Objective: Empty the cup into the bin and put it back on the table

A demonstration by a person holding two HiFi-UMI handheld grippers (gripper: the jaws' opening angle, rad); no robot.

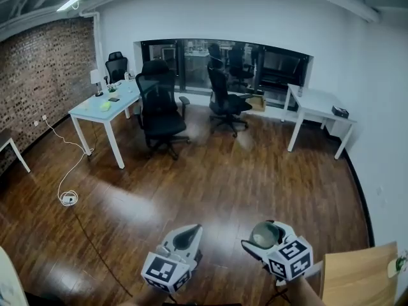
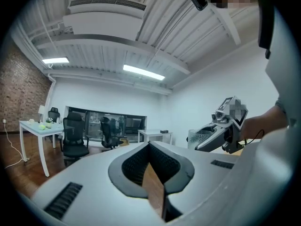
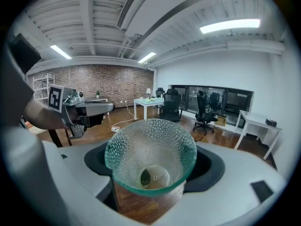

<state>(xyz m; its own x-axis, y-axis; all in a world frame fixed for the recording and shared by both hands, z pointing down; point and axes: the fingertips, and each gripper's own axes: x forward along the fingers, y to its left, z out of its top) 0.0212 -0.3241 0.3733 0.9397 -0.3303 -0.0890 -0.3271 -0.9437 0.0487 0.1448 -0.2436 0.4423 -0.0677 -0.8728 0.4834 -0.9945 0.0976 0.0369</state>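
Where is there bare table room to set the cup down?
Wooden table at lower right: visible top looks bare. White table: bare left of the black box. Left table: lamp and small items crowd its far end; near end bare.

Close to the lens, the left gripper (image 2: pixel 149 147) fills the lower frame, grey, its dark-padded jaws meeting at the tips with nothing between them; a sliver of wood floor (image 2: pixel 154 188) shows through. To the right, a person's hand (image 2: pixel 256 122) holds the right gripper (image 2: pixel 201 144), with a dimpled glass cup (image 2: pixel 197 136) in its jaws. Beyond lies an office: a brick wall (image 2: pixel 19 93) on the left, a table (image 2: pixel 34 125) bearing small green items, two black chairs (image 2: pixel 74 136), a dark window (image 2: pixel 117 122), a white desk (image 2: pixel 155 134), and two ceiling lights (image 2: pixel 143 72).
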